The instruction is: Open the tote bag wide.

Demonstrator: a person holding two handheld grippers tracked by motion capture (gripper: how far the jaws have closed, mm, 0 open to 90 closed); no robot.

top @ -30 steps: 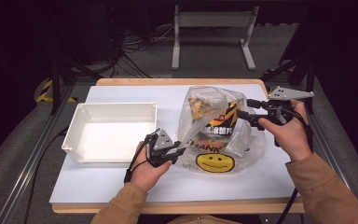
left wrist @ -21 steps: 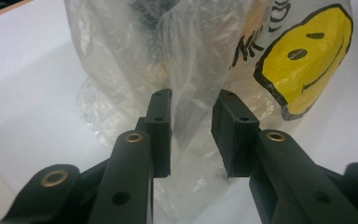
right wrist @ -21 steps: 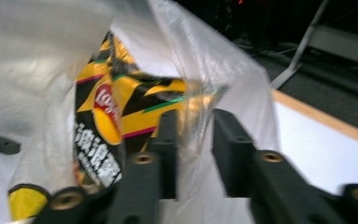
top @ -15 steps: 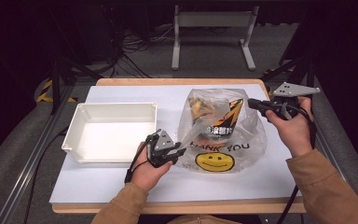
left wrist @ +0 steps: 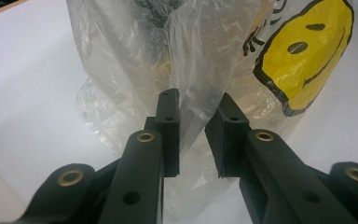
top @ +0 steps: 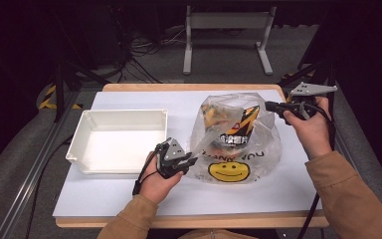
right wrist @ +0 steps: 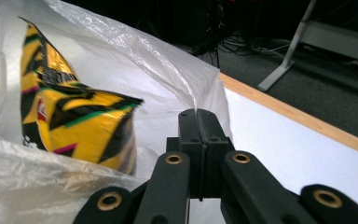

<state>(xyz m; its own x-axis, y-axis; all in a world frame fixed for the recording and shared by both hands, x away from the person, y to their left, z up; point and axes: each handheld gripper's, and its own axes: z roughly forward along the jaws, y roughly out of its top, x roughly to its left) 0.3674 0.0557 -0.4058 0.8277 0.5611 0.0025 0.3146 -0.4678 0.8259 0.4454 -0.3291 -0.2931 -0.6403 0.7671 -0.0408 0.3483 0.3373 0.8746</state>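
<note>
My right gripper [top: 271,105] has its fingers clamped on the plastic bag [top: 236,137] rim; the left gripper [left wrist: 198,133] has been closing, fingers apart around a fold. The bag sits on the surface [top: 114,191], chip packet [right wrist: 79,121] inside.

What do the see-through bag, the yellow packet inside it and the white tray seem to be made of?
The bag: thin clear plastic film, by its crinkles and sheen. The packet: probably glossy printed foil or plastic, creased and reflective. The tray: likely rigid white plastic, smooth and matte with moulded walls.
</note>
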